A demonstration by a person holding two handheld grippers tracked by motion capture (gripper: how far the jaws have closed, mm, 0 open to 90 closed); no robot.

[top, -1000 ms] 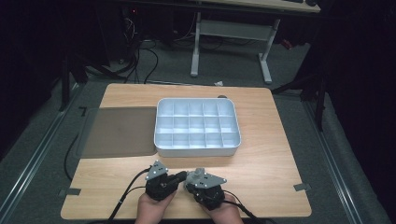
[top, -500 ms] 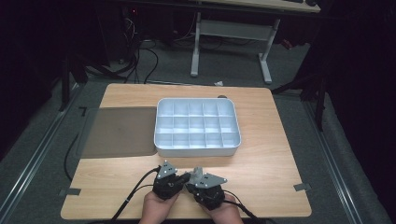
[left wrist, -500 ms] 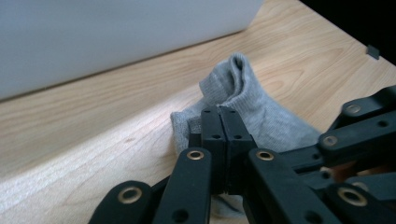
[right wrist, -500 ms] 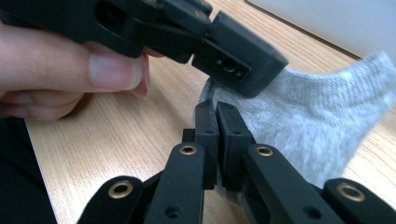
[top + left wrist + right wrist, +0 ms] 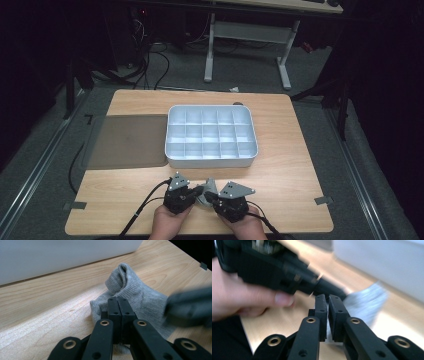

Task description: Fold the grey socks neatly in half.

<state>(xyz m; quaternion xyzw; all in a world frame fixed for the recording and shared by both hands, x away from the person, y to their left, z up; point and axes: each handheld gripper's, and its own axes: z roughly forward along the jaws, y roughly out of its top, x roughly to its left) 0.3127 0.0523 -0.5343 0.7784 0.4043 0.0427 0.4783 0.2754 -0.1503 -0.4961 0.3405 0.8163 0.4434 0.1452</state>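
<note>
Far left on the wooden table (image 5: 295,165): a flat, dark mat (image 5: 127,141), matte and rectangular, its right edge touching the tray. Beside it, a white plastic tray (image 5: 211,162) with rounded corners, split into a grid of small square compartments, all bare. Beyond the table, a grey floor, loose cables and a white desk frame (image 5: 247,31). At the near edge, left gripper (image 5: 118,300) clenched on a grey sock (image 5: 140,296), jaws pressed together over the ribbed knit. Sock lying crumpled on the wood just in front of the tray, between the two grippers. Right gripper (image 5: 328,300) nearly closed on the sock's other end, a thin fold of fabric pinched between the jaws, blurred.
</note>
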